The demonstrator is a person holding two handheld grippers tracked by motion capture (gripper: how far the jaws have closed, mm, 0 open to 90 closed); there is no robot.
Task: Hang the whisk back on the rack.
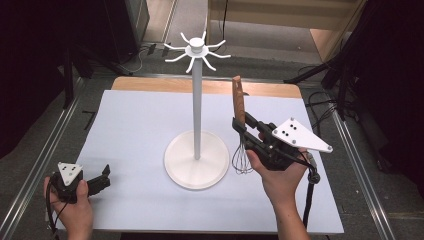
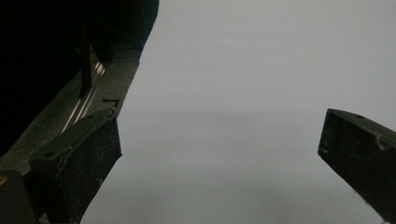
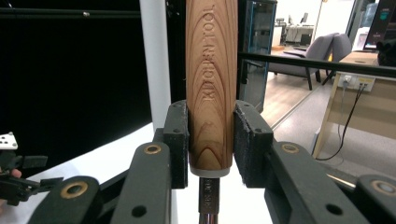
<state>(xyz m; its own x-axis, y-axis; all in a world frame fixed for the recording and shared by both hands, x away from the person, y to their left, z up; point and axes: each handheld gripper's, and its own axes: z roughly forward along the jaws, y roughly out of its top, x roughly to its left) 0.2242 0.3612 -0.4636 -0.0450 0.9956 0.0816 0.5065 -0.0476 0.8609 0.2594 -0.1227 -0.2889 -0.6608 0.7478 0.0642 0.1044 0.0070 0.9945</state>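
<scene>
High view: right tool [image 1: 243, 124] clamps the whisk [image 1: 240, 125] by its wooden handle, right of the white hook stand [image 1: 197, 125]; left tool [image 1: 102, 176] rests open, near-left on the desk [image 1: 135, 130].

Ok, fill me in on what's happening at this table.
A person works at a table with a tool in each hand. The right tool is clamped on the wooden handle of a whisk, held upright with its wire loops hanging down just right of the white hook stand. None of the stand's hooks holds anything. The left tool rests open near the table's front left corner, with nothing between its jaws.
</scene>
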